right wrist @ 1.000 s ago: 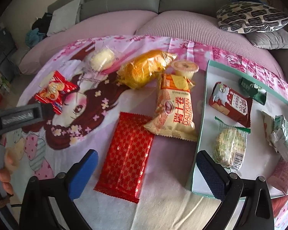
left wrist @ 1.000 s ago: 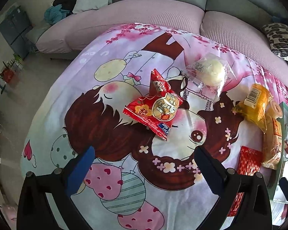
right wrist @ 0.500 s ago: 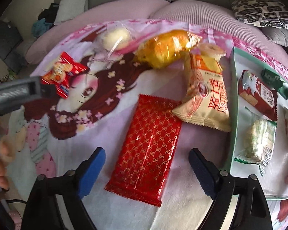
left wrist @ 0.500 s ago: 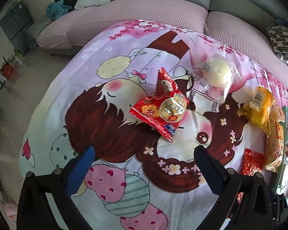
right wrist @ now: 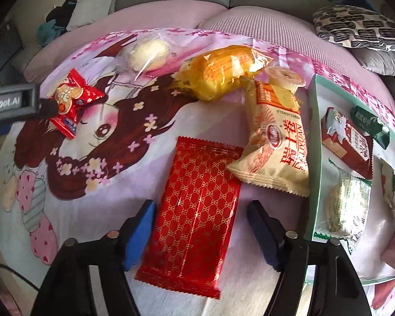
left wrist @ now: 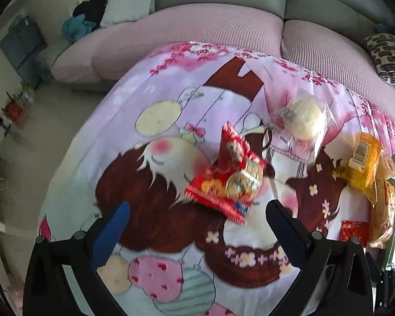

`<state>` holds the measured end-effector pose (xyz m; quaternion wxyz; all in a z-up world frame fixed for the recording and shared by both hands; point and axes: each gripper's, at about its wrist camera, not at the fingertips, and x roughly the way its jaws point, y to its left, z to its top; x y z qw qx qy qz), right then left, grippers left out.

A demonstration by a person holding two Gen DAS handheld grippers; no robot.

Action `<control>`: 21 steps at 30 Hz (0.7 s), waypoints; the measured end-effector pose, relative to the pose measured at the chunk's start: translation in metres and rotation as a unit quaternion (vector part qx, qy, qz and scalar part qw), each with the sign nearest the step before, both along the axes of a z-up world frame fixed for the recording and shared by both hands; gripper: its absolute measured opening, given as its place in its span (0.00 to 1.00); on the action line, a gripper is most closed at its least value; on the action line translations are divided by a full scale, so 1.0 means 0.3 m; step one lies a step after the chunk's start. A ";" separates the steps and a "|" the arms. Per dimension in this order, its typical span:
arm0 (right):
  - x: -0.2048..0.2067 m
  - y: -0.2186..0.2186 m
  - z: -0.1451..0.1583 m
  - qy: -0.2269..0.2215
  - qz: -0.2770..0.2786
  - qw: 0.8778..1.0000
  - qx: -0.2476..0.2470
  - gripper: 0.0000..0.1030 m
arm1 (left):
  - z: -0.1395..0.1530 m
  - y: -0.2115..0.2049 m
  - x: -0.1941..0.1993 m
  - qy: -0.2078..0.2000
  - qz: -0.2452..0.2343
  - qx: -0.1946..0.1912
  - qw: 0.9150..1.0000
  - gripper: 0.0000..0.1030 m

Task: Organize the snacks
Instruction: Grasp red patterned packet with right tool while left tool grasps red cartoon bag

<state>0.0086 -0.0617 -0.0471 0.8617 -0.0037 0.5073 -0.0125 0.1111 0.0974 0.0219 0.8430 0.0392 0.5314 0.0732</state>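
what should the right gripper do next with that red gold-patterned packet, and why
Probably lower and close. The right gripper is open, its fingers either side of the flat red gold-patterned foil packet on the cartoon-print cloth; the green-rimmed tray lies just right of it.

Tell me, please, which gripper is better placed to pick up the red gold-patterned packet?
The right. The right gripper is open with its fingers either side of the red gold-patterned packet, beside the tray. The left gripper faces the small red snack bag instead.

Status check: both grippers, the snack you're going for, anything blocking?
Left gripper open, empty, facing small red snack pack. Right gripper open, straddling flat red patterned packet, not gripped. Cream roll bag overlaps its far corner; tray close right.
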 end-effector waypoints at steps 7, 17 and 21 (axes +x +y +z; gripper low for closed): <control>0.006 -0.028 0.000 -0.007 -0.009 1.000 0.010 0.52 | -0.051 -0.049 0.073 -0.001 -0.025 0.019 1.000 0.99; 0.009 -0.041 -0.001 -0.009 -0.009 1.000 0.013 0.47 | -0.108 -0.077 0.090 0.009 -0.029 0.025 0.999 0.65; 0.009 -0.053 0.012 -0.007 -0.011 1.000 0.024 0.46 | -0.100 -0.076 0.084 0.013 -0.020 0.019 1.000 0.61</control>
